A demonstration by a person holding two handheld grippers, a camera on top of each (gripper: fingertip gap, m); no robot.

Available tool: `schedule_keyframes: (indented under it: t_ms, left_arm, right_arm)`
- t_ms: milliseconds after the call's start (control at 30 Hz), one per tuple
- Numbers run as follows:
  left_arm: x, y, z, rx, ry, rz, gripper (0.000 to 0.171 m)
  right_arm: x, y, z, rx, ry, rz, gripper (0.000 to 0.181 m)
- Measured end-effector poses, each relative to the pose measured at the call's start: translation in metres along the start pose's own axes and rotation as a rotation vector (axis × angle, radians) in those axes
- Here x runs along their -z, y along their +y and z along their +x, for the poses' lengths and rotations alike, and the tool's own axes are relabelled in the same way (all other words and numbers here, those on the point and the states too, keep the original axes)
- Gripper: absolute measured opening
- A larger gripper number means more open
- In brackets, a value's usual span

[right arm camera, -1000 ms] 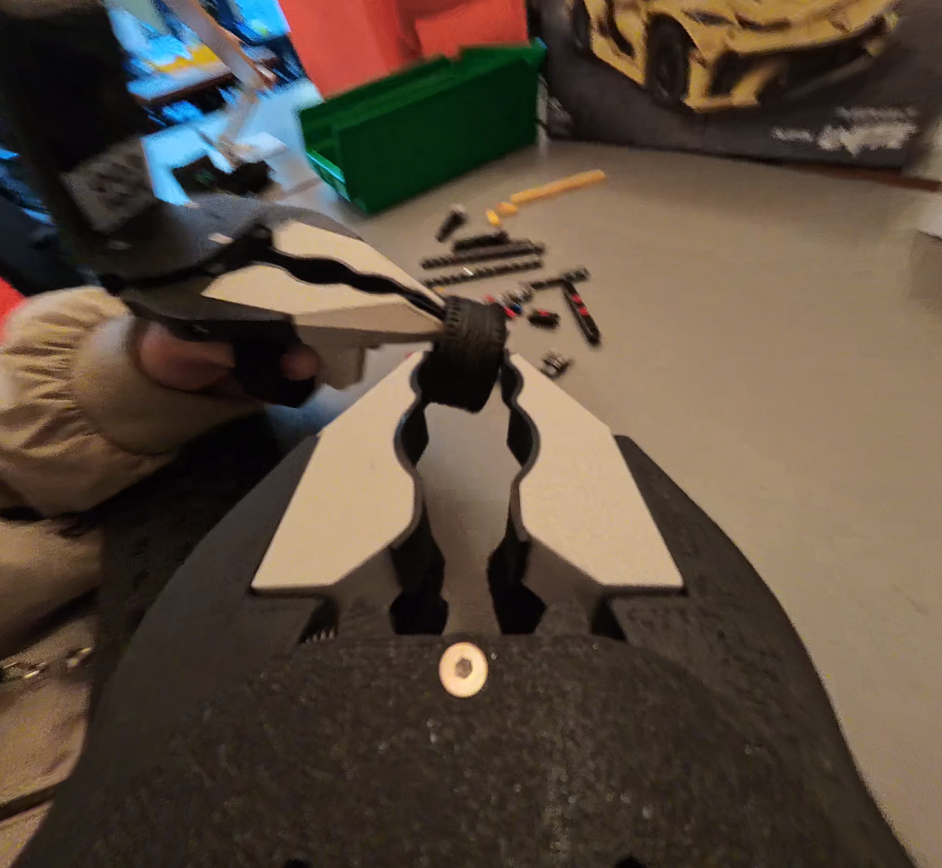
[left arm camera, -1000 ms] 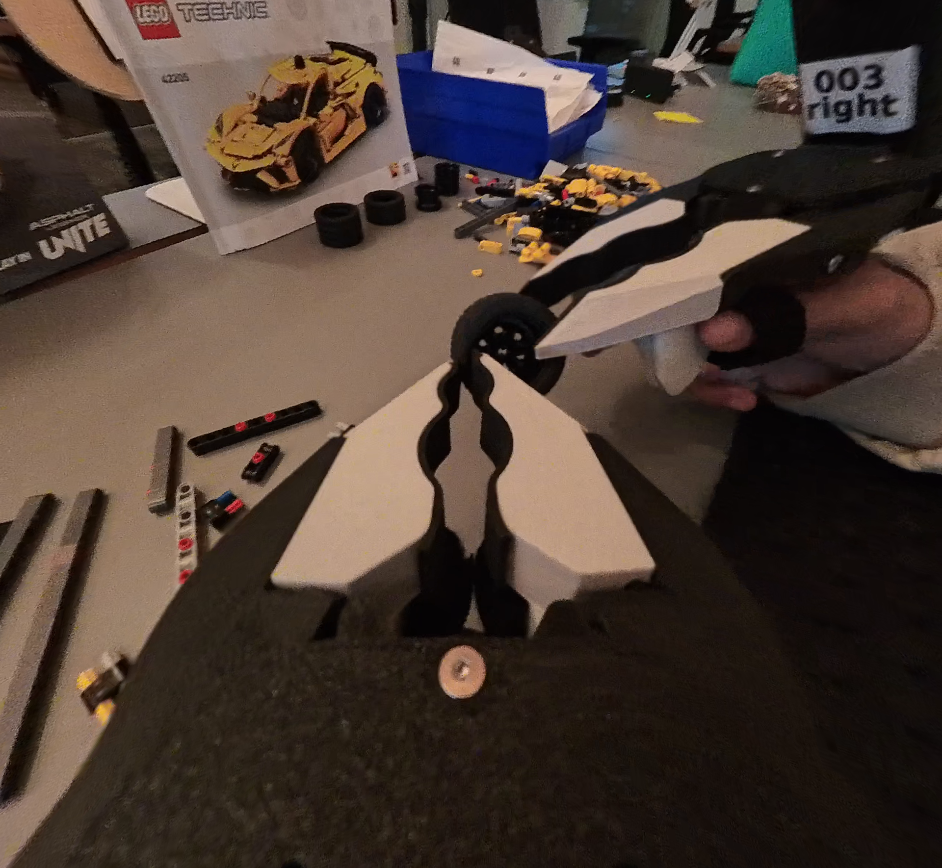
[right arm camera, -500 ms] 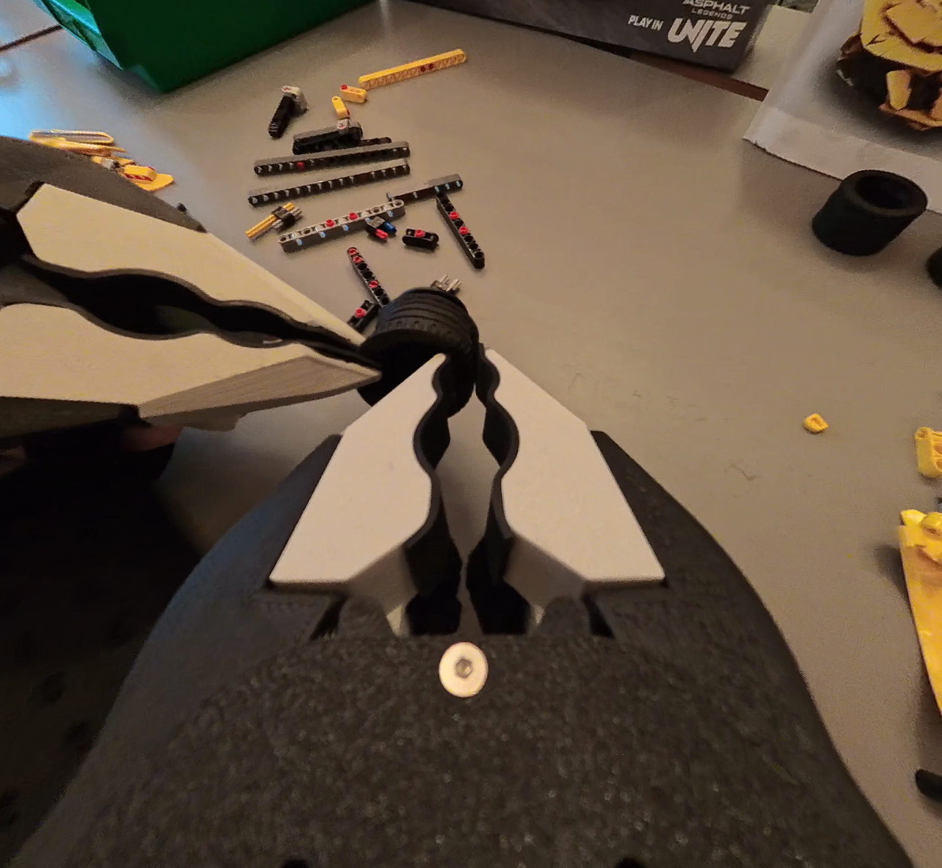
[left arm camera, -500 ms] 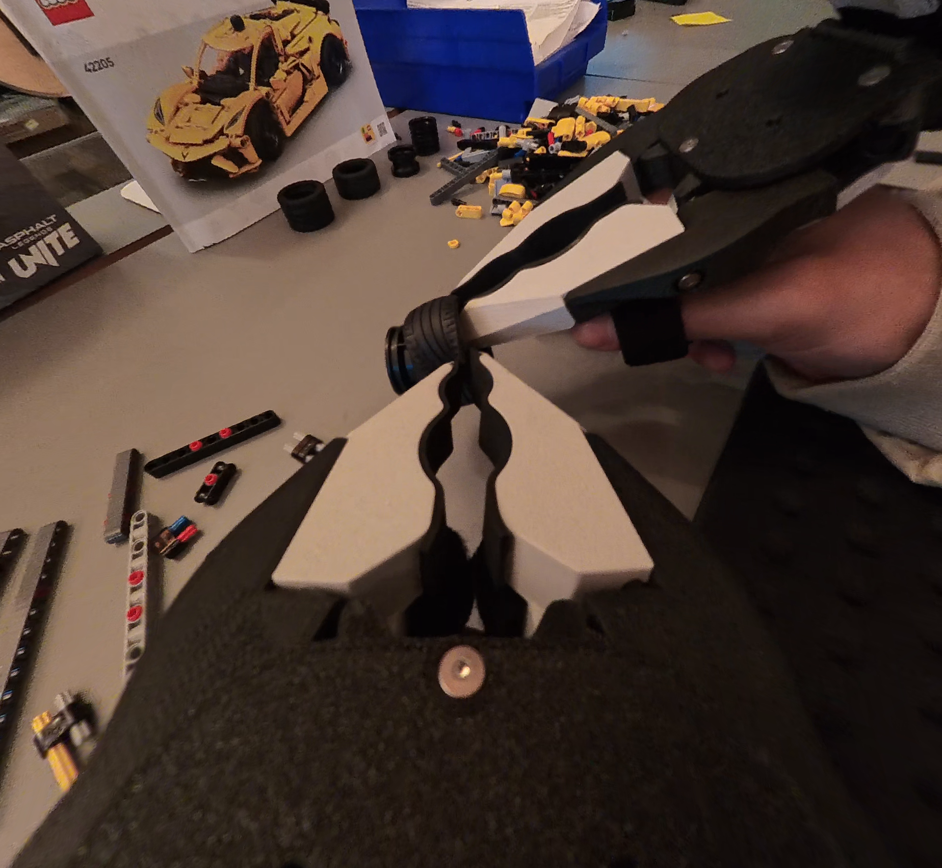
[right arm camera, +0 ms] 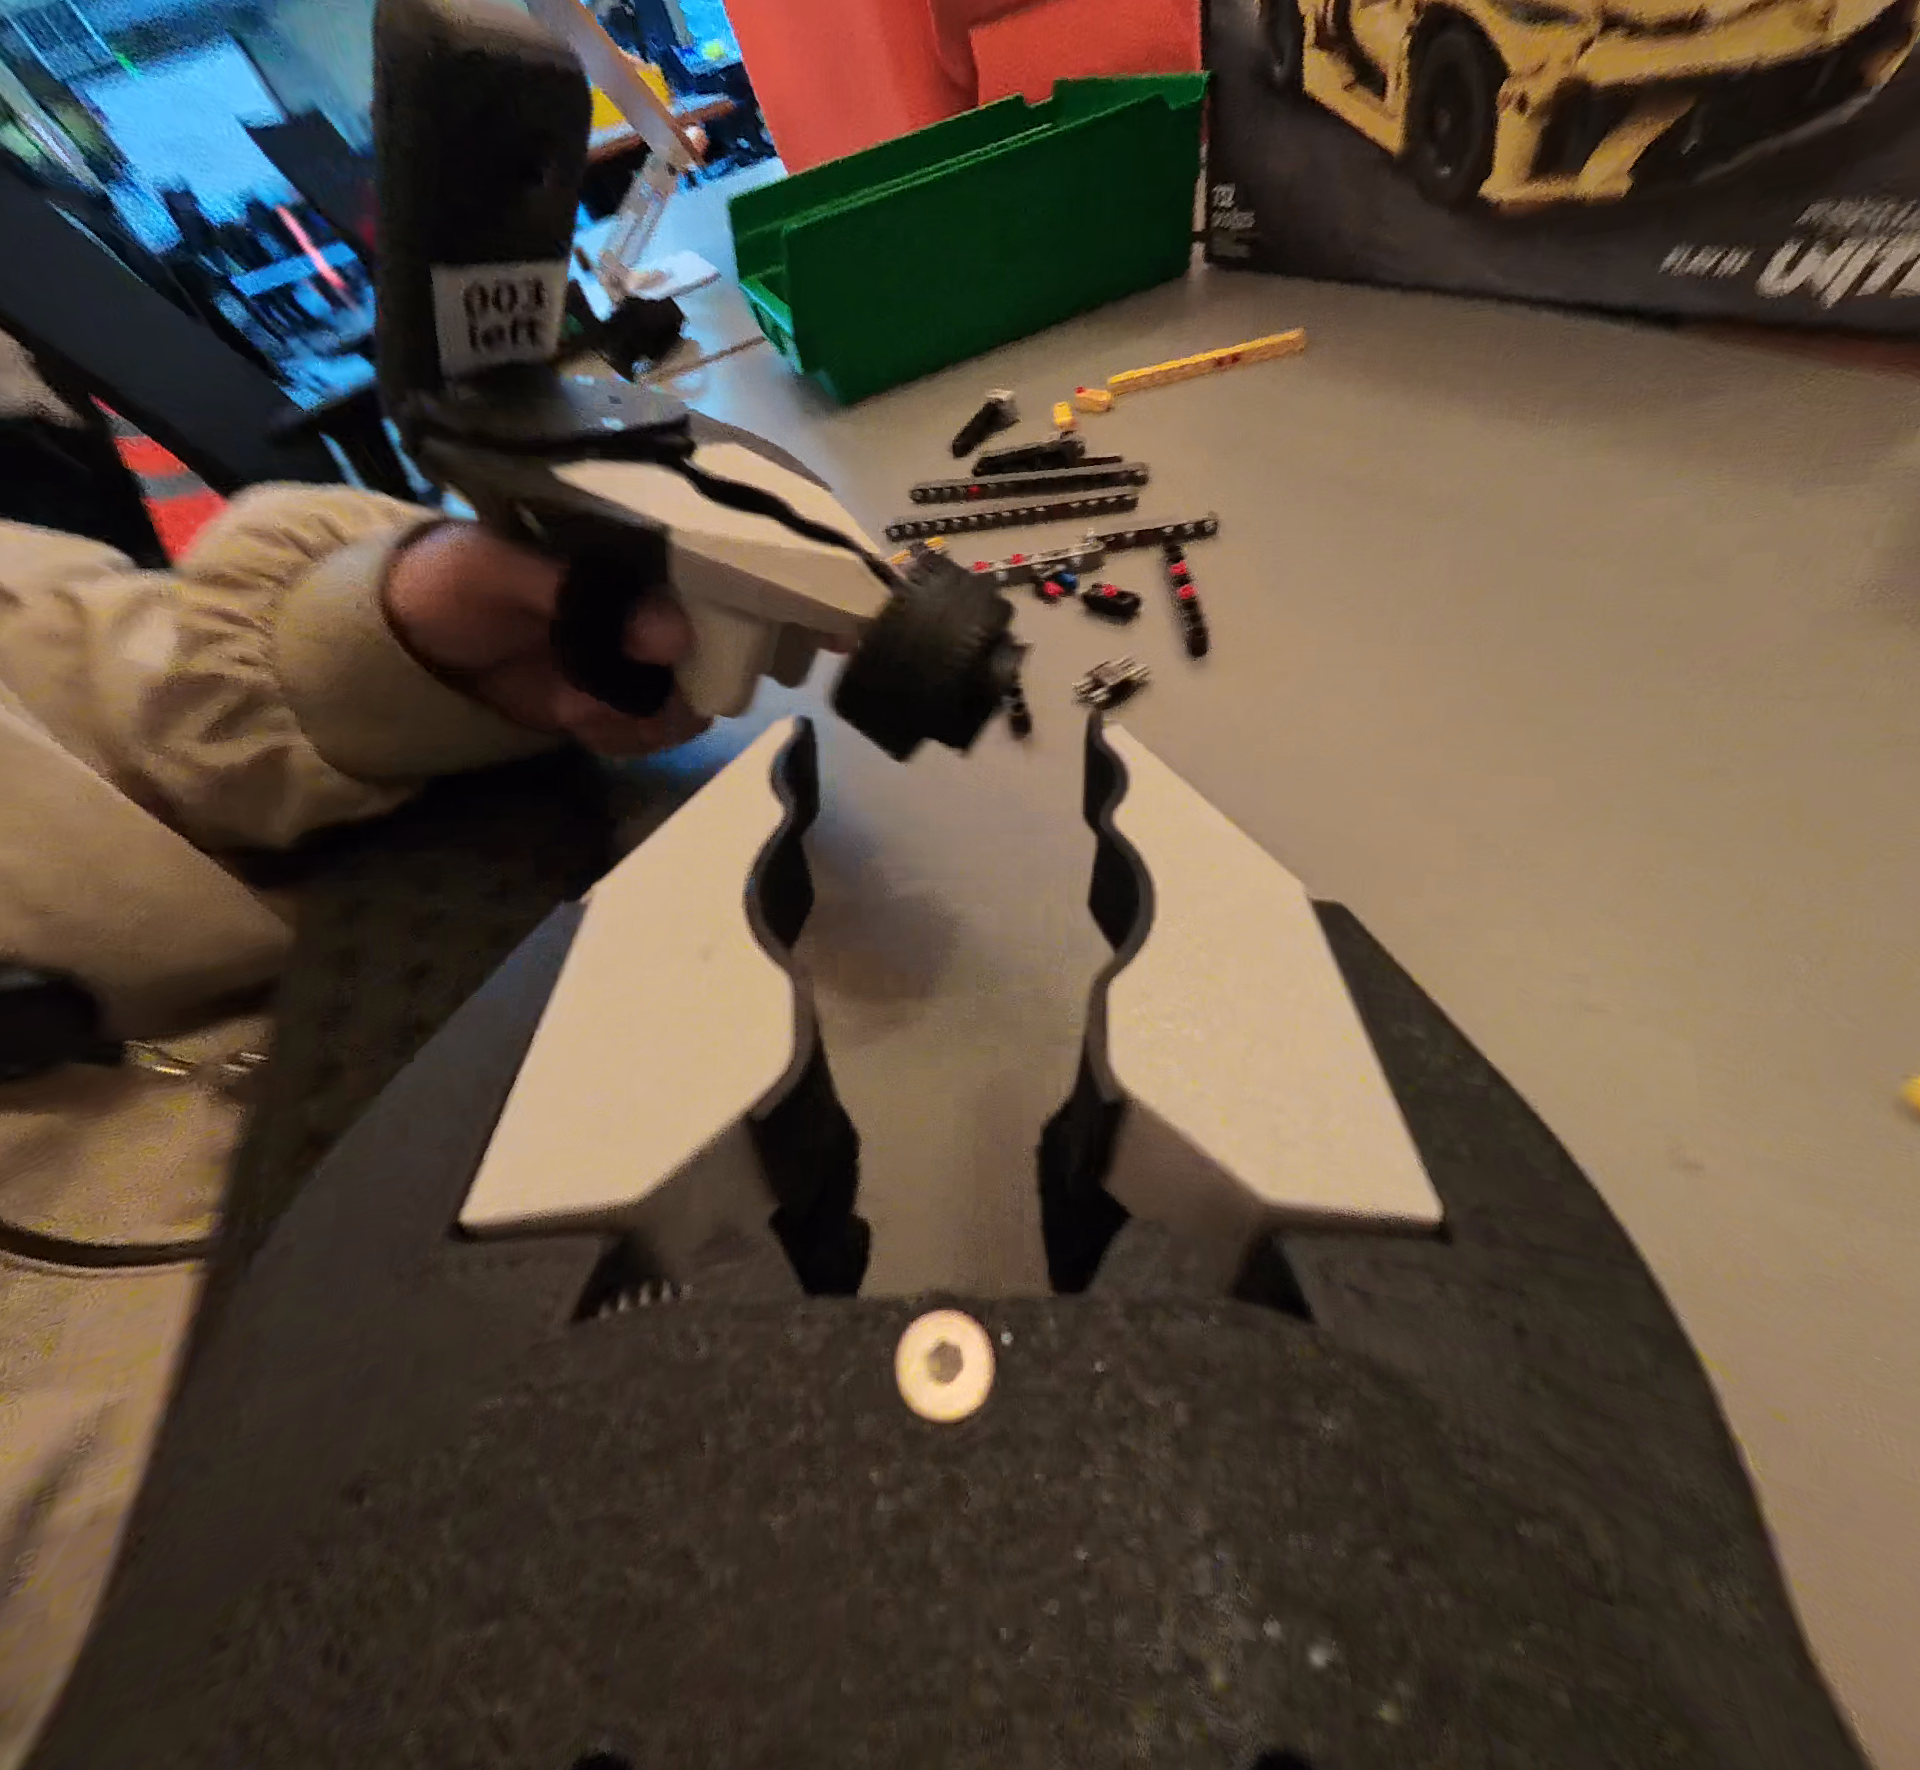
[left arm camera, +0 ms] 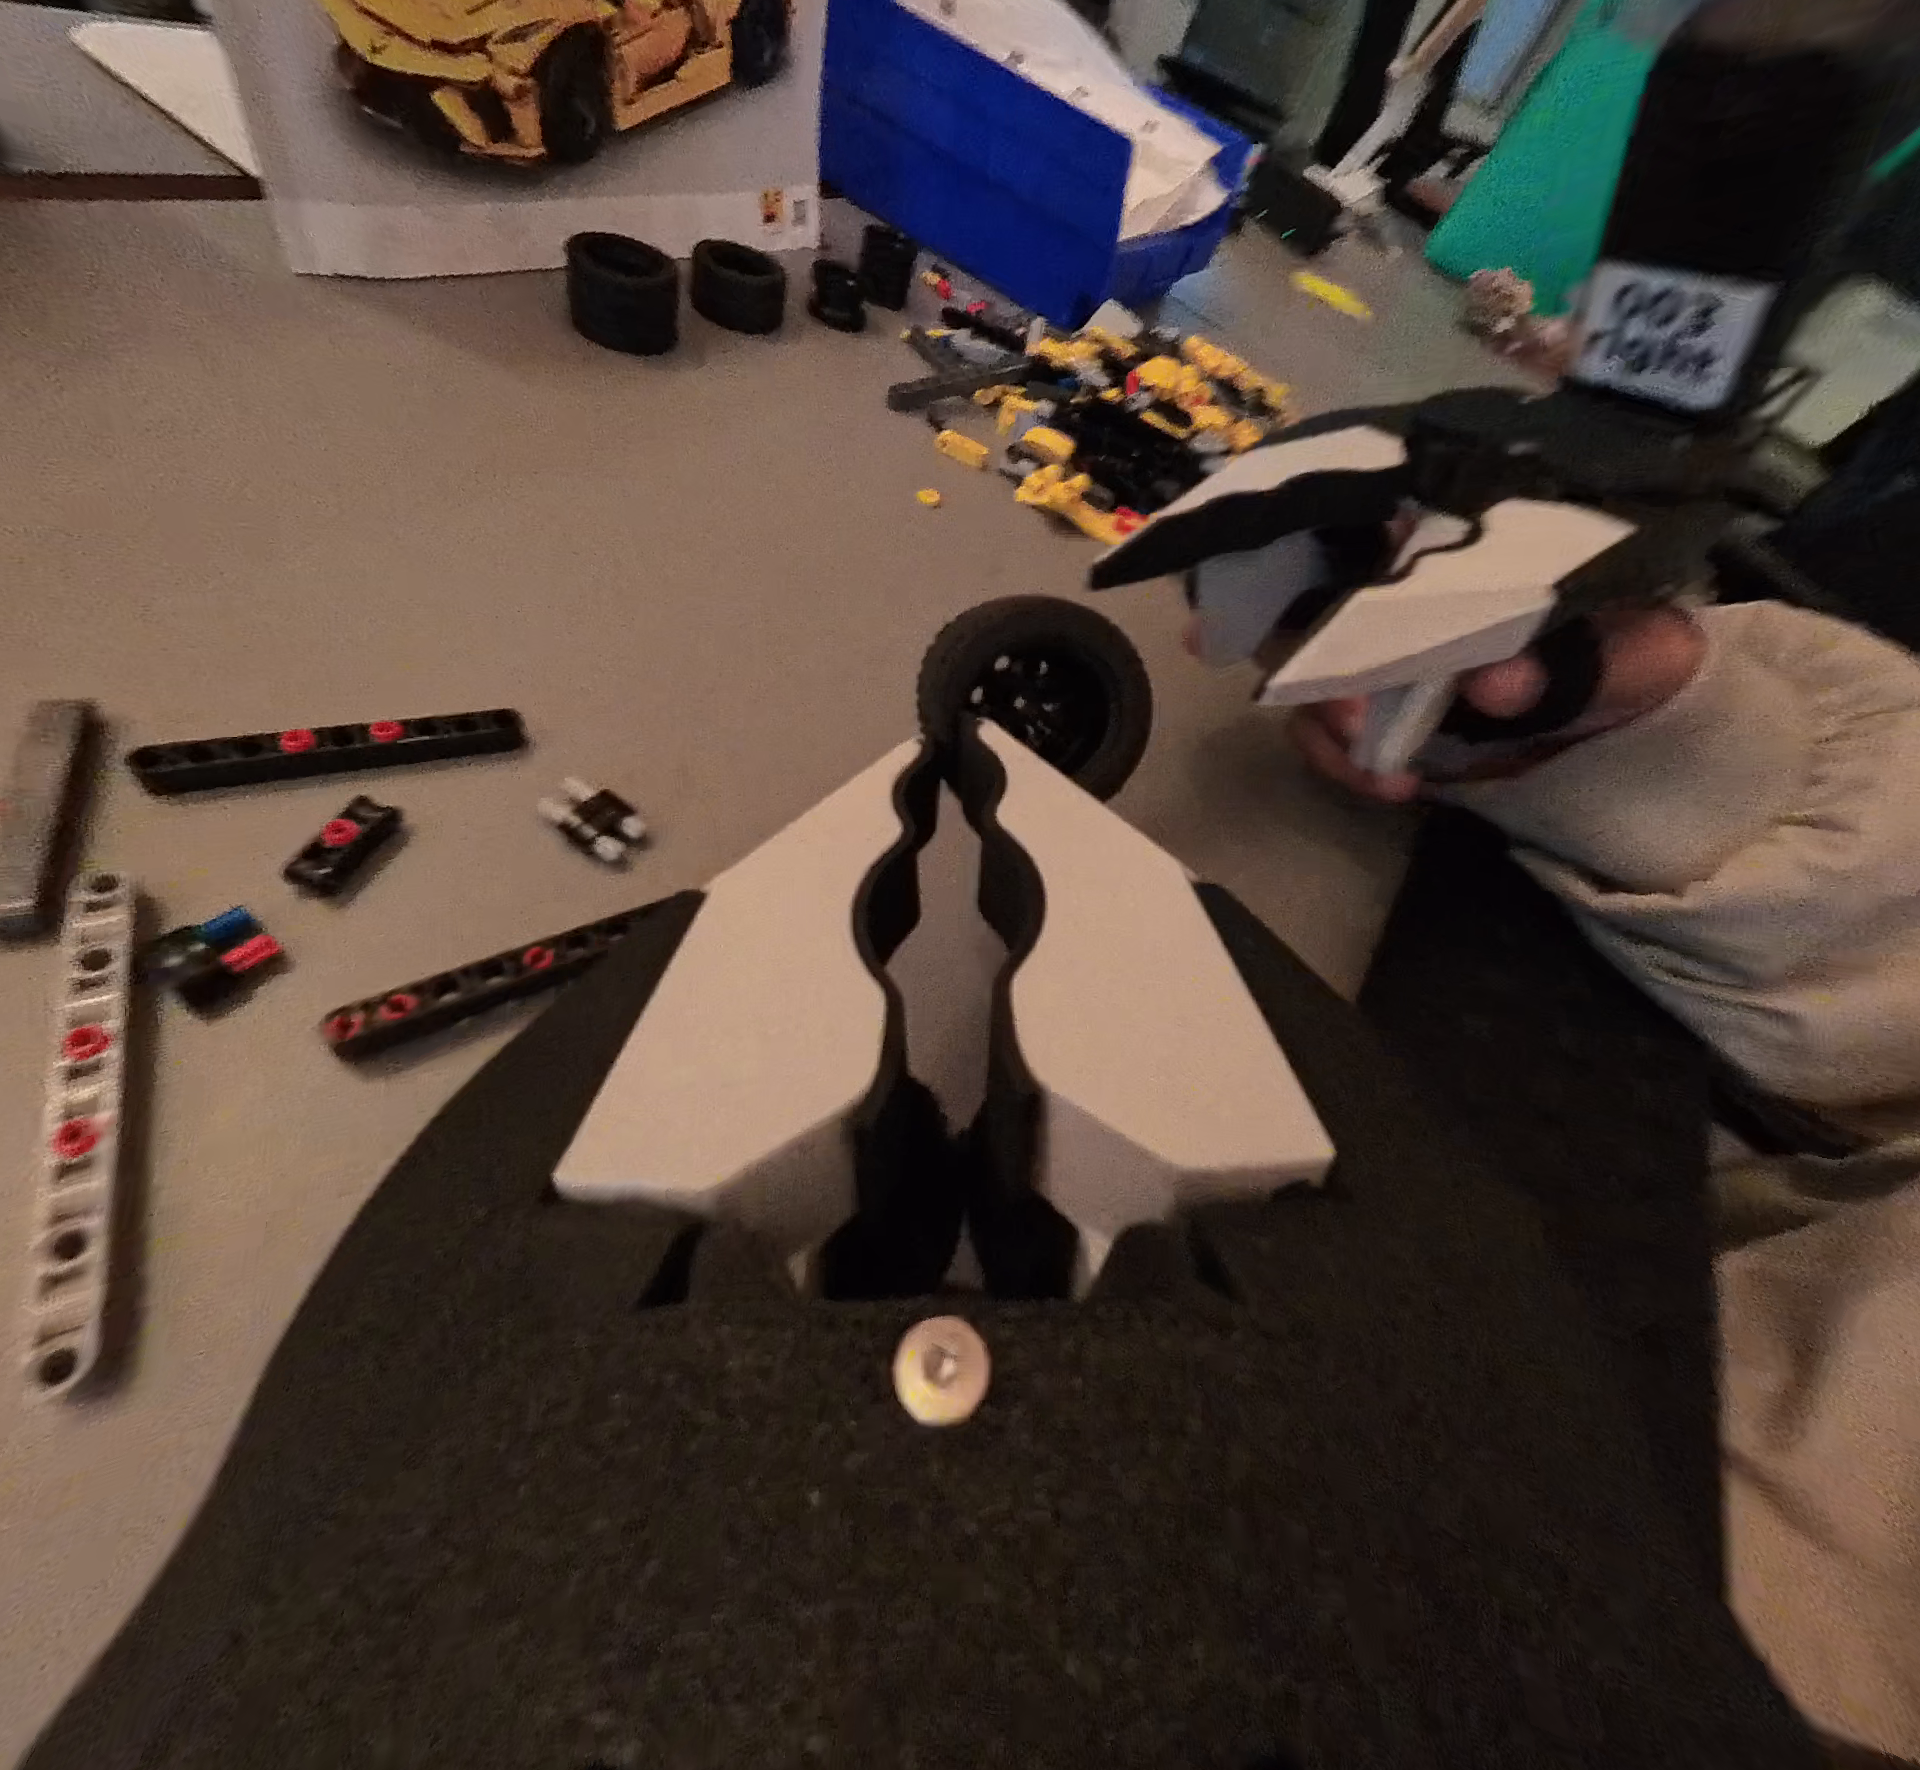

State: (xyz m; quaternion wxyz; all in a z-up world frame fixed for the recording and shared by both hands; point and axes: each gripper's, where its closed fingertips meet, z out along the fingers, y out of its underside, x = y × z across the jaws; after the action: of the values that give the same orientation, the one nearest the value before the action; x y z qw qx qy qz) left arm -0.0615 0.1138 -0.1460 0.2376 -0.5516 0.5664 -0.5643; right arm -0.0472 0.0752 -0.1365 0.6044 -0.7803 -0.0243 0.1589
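My left gripper (left arm camera: 948, 741) is shut on the edge of a small black toy wheel (left arm camera: 1039, 687) with a tyre and a black rim, and holds it above the grey table (left arm camera: 520, 515). The same wheel (right arm camera: 925, 655) shows in the right wrist view at the tip of the left gripper (right arm camera: 883, 593). My right gripper (right arm camera: 945, 733) is open and empty, just short of the wheel. In the left wrist view the right gripper (left arm camera: 1174, 619) stands open to the right of the wheel, apart from it.
Black and grey toy beams (left arm camera: 327, 749) and small pins lie at the left. Loose black tyres (left arm camera: 623, 292), a yellow-and-black parts pile (left arm camera: 1122, 432), a blue bin (left arm camera: 987, 151) and a booklet with a yellow car (left arm camera: 520, 47) stand behind. A green bin (right arm camera: 977, 234) and a dark box (right arm camera: 1558, 89) are farther off.
My right gripper has let go of the wheel, opened and drawn back from it. My left gripper still holds the wheel and has turned it so that the rim faces the left wrist camera.
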Motion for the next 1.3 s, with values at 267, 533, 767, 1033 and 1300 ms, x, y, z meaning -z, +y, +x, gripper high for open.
schedule_keyframes:
  t_ms: [267, 533, 767, 1033, 1300]
  left_arm:
    - [0.026, -0.028, 0.039, 0.586, 0.629, 0.116, 0.002]
    - [0.024, -0.015, 0.064, 0.606, 0.748, -0.010, 0.002]
    - [0.021, -0.012, 0.057, 0.604, 0.700, -0.009, 0.002]
    - [0.025, -0.014, 0.046, 0.502, 0.612, 0.020, 0.001]
    - [0.045, -0.037, -0.011, 0.408, 0.354, 0.216, 0.002]
  right_arm:
    - [0.010, -0.035, -0.049, 0.253, -0.139, 0.220, 0.047]
    - [0.005, -0.032, -0.060, 0.366, -0.136, 0.211, 0.035]
    - [0.006, -0.025, -0.052, 0.325, -0.118, 0.126, 0.030]
    - [0.006, -0.012, -0.041, 0.221, -0.126, 0.024, 0.030]
    - [0.035, 0.000, 0.008, 0.118, 0.022, -0.038, 0.030]
